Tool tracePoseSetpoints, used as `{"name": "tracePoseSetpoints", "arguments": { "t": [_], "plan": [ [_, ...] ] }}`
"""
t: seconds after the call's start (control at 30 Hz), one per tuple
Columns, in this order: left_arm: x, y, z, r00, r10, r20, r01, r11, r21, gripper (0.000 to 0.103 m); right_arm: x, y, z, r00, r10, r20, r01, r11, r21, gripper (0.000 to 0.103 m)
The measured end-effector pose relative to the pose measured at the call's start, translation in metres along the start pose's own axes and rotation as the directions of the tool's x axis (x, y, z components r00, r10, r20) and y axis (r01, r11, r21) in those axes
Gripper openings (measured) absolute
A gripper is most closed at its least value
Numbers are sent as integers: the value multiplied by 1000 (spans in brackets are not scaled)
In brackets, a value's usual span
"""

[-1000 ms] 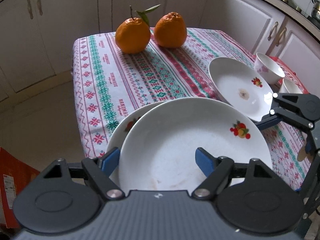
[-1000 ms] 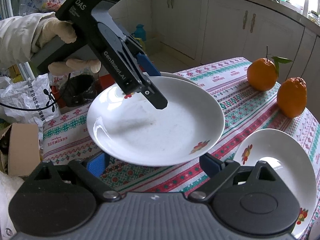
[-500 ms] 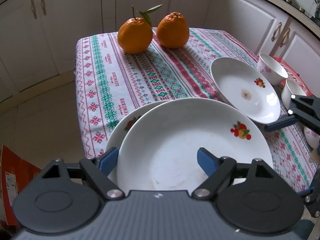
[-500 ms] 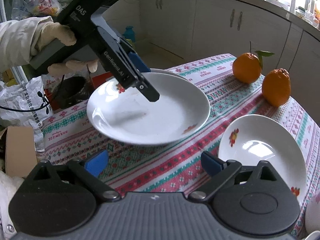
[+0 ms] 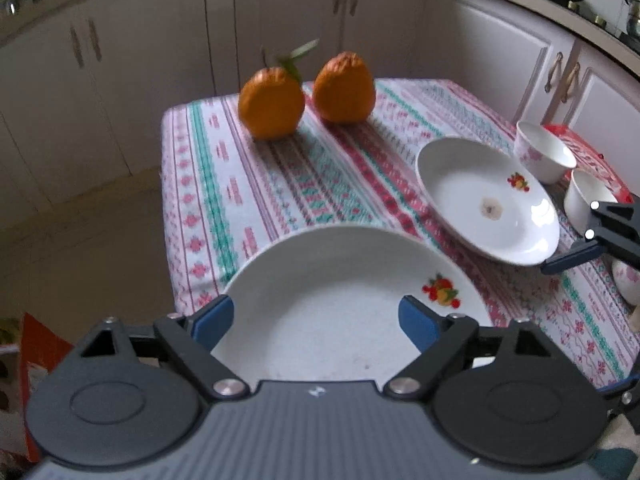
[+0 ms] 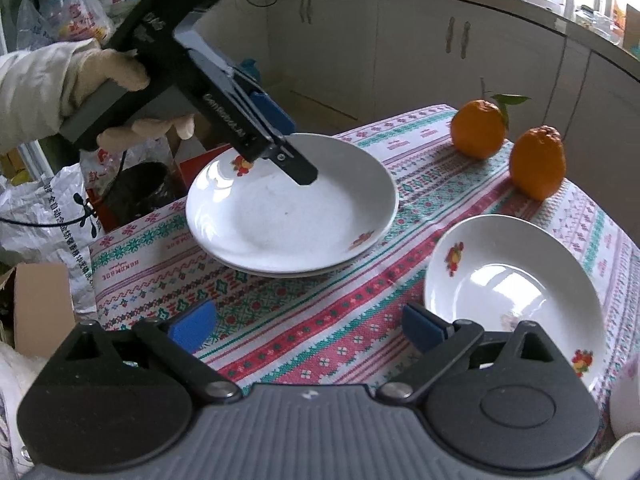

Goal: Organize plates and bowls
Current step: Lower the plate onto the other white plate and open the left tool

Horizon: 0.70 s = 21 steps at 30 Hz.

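Table with patterned tablecloth point(image 6: 328, 332) is filling the middle of both views, white cabinets point(image 6: 400, 40) running along the top.

Two stacked plates point(image 6: 292, 216) are sitting centre-left in the right wrist view, top one nested in the lower, only a sliver of the lower rim showing at the bottom edge. In the left wrist view the same stack point(image 5: 340, 304) is lying at lower centre.

Third plate point(image 6: 512, 292) is sitting alone at lower right of the right wrist view, apart from the stack; in the left wrist view it is at centre right point(image 5: 486, 200), small brown mark in its well.

Left gripper point(image 5: 316, 316) is hanging over the near rim of the stack, jaws opening, blue pads standing wide apart on either side of the rim and not pressing on it. In the right wrist view it is coming in from upper left, held by a gloved hand point(image 6: 120, 92).

Right gripper point(image 6: 308, 324) is sitting at the bottom of its own view, jaws opening and spread wide, only tablecloth between them.

Two oranges point(image 5: 308, 96) are sitting side by side at the far end of the table, one with a leaf.

Two small bowls point(image 5: 544, 152) are standing just beside the lone plate, at the right edge of the left wrist view.
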State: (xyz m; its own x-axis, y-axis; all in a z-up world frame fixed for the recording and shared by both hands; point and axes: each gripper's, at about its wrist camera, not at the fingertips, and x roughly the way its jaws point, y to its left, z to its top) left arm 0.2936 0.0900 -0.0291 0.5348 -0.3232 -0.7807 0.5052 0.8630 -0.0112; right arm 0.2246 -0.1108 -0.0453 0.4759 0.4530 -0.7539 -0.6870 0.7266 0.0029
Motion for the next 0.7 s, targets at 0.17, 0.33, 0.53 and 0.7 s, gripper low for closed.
{"name": "tracePoseSetpoints", "arguments": {
  "t": [0.17, 0.33, 0.53, 0.7],
  "plan": [
    [-28, -36, -2, 991, 43, 125, -49, 998, 45, 98, -18, -6, -5, 998, -68, 16, 68, 998, 15, 103],
    [-41, -82, -10, 969, 93, 227, -109, 992, 57, 99, -41, -20, -14, 992, -123, 37, 121, 991, 53, 103],
    [-40, -132, -22, 940, 159, 303, -167, 986, 3, 101, -71, -47, -20, 980, -195, 44, 190, 977, 94, 103],
    [-22, -180, -27, 924, 217, 316, -234, 972, 17, 101, -89, -79, -19, 980, -192, 44, 183, 970, 158, 103]
  ]
}}
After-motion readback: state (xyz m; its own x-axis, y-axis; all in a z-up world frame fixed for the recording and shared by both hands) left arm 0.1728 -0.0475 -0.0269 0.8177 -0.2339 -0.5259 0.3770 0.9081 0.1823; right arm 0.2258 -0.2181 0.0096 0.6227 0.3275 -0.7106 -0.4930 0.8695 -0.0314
